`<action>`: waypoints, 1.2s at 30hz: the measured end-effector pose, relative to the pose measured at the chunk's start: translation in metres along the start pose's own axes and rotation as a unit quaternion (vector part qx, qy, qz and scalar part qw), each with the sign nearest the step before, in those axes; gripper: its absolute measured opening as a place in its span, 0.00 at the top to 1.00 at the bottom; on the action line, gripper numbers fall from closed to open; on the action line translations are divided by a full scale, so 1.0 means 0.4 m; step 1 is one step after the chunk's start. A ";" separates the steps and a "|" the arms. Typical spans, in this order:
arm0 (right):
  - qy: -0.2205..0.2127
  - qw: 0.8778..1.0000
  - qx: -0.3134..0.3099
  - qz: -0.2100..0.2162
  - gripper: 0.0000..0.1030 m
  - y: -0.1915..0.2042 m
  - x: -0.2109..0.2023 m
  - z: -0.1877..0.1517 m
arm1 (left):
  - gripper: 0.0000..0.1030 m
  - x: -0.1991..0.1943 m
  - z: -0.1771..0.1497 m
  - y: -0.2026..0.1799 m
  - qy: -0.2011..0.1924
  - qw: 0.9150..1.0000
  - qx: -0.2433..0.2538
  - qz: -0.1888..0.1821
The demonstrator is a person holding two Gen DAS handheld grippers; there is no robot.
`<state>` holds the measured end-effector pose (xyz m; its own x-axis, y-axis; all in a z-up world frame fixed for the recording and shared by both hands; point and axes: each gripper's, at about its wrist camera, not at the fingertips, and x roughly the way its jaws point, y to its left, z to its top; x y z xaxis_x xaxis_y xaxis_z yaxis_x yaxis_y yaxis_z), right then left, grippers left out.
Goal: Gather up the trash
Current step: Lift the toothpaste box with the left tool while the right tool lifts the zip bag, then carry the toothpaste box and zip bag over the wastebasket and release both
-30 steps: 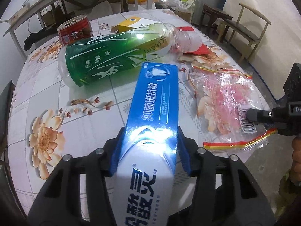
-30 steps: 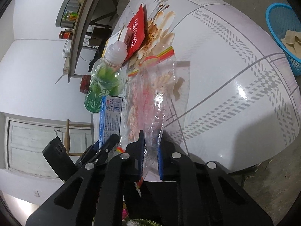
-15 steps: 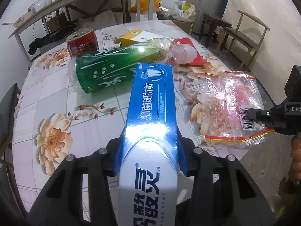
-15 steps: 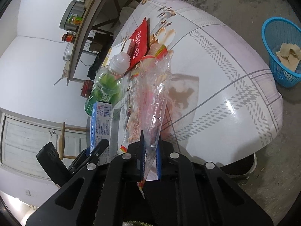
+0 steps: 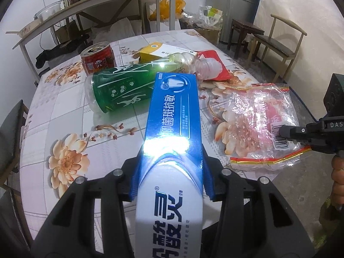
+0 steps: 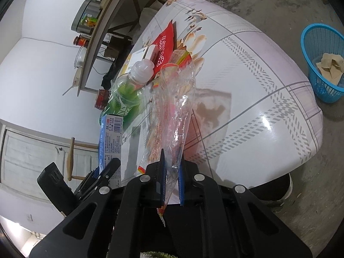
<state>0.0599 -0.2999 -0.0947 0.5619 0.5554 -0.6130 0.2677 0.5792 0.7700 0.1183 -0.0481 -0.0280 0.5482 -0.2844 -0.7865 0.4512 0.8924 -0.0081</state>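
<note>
My left gripper [image 5: 171, 179] is shut on a blue and white toothpaste box [image 5: 173, 116] and holds it above the flowered table [image 5: 64, 111]. My right gripper [image 6: 171, 182] is shut on a clear plastic bag with pink print [image 6: 172, 111], lifted off the table; the bag also shows in the left wrist view [image 5: 255, 124], with the right gripper [image 5: 288, 132] at its edge. A green plastic bottle [image 5: 129, 86] lies on its side on the table. A red can [image 5: 97, 59], a yellow and white box [image 5: 163, 50] and a red wrapper [image 5: 217, 64] lie behind it.
A blue waste basket [image 6: 322, 58] with paper in it stands on the floor past the table's far edge. A shelf with jars [image 5: 86, 0] stands behind the table. Wooden chairs [image 5: 279, 40] stand at the right. A dark chair [image 5: 10, 129] is at the left.
Both grippers have risen and drawn back from the table. The plastic bag has come up off the table and hangs from my right gripper. The toothpaste box stays held.
</note>
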 end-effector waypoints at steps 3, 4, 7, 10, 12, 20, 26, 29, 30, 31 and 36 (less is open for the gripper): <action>-0.001 1.000 -0.003 0.002 0.91 0.004 -0.003 -0.001 | 0.57 -0.008 0.001 0.000 -0.003 1.000 0.000 0.002; -0.002 1.000 -0.003 0.003 0.91 0.004 -0.005 -0.001 | 0.57 -0.013 0.000 -0.001 -0.005 1.000 0.001 0.003; -0.004 1.000 -0.004 0.005 0.91 0.003 -0.012 -0.005 | 0.57 -0.024 0.000 -0.004 -0.010 1.000 0.002 0.005; -0.007 1.000 -0.004 0.008 0.91 0.002 -0.022 -0.008 | 0.57 -0.036 -0.002 -0.004 -0.014 1.000 0.003 0.006; -0.010 1.000 -0.005 0.010 0.91 0.002 -0.027 -0.011 | 0.57 -0.043 -0.001 -0.006 -0.017 1.000 0.005 0.007; -0.020 1.000 -0.007 0.022 0.91 0.001 -0.055 -0.020 | 0.57 -0.079 0.004 -0.026 -0.031 0.999 0.015 0.013; -0.038 0.999 -0.008 0.032 0.91 -0.010 -0.097 -0.029 | 0.57 -0.105 0.014 -0.051 -0.043 0.999 0.026 0.013; -0.053 0.998 -0.005 0.034 0.91 -0.021 -0.132 -0.031 | 0.57 -0.118 0.026 -0.073 -0.050 0.998 0.034 0.005; -0.060 0.998 -0.004 0.034 0.91 -0.027 -0.147 -0.031 | 0.57 -0.121 0.032 -0.082 -0.052 0.998 0.037 0.000; -0.070 0.997 -0.001 0.033 0.91 -0.036 -0.169 -0.030 | 0.57 -0.126 0.042 -0.093 -0.055 0.998 0.041 -0.009; -0.140 0.990 0.025 0.019 0.91 -0.100 -0.307 -0.028 | 0.57 -0.136 0.101 -0.164 -0.063 0.994 0.060 -0.063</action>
<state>-0.0287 -0.3845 -0.0524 0.7658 0.3847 -0.5154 0.2761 0.5271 0.8037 0.0875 -0.1054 0.0403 0.5618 -0.4399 -0.7006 0.5991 0.8004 -0.0221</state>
